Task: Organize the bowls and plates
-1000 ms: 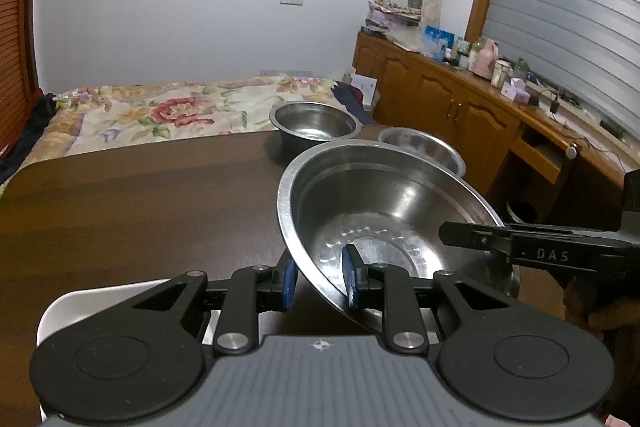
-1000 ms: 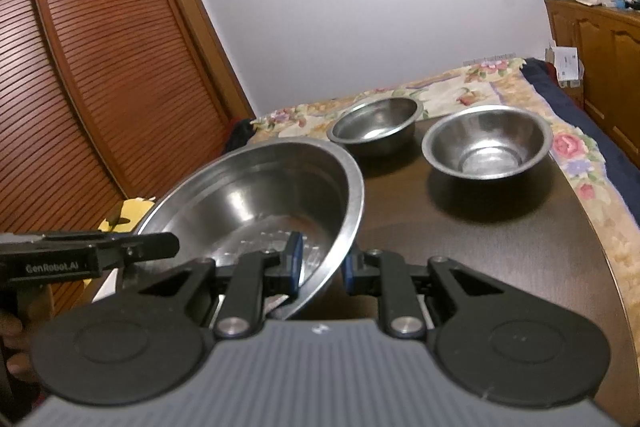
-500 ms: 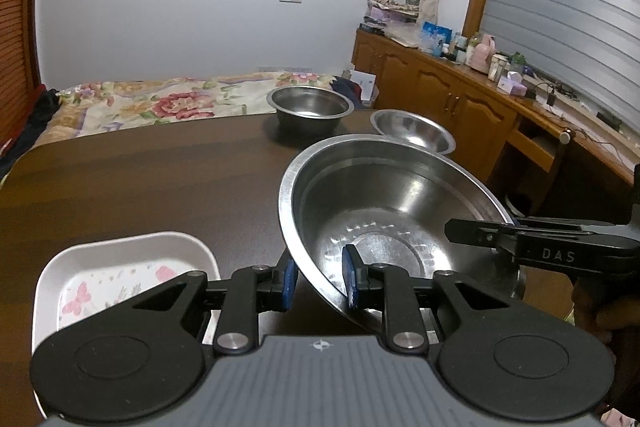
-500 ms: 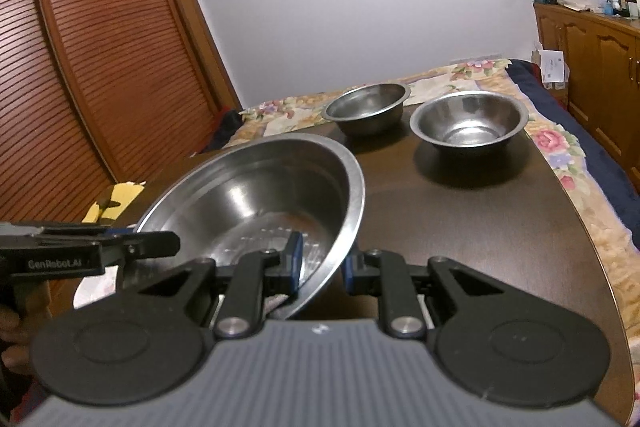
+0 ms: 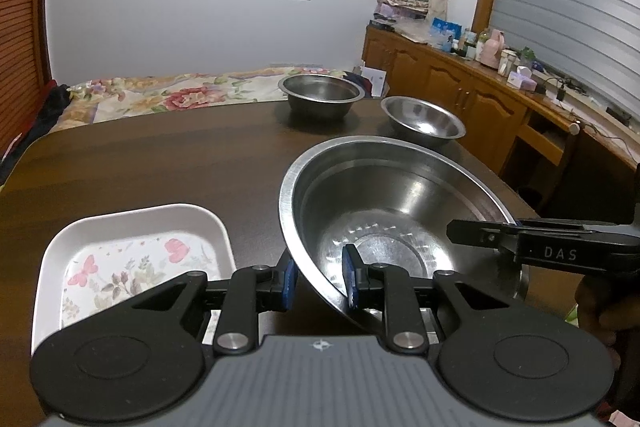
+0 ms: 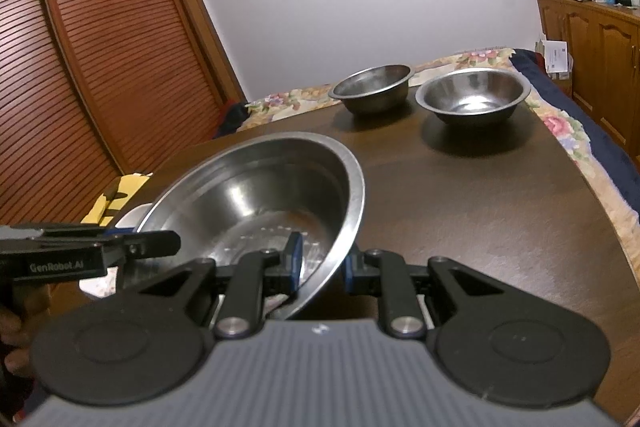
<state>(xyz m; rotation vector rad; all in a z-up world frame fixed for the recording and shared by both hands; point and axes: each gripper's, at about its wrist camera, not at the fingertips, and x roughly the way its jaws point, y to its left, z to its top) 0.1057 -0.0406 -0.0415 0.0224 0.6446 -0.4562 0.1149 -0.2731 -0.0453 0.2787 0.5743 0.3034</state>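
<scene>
Left wrist view: left gripper (image 5: 318,281) angled downward over the dark wooden table (image 5: 160,163), blue pads clamped on the near-left rim of the large steel bowl (image 5: 392,211), one pad outside the wall, one inside. Bowl held tilted above the table. Right gripper (image 5: 456,231) enters from the right edge and meets the bowl's far rim. White floral tray (image 5: 132,251) lies on the table just left of the bowl; two small steel bowls (image 5: 322,95) (image 5: 423,117) stand side by side at the far edge. Against the frame a second ago, the tray shows far more fully, the small bowls sit higher and the tabletop fills more of the view. Right wrist view: right gripper (image 6: 320,267) likewise tilted down, jaws closed on the bowl's (image 6: 260,195) near-right rim; left gripper (image 6: 168,243) grips the opposite side. Small bowls (image 6: 372,83) (image 6: 474,95) now appear farther off than before.
</scene>
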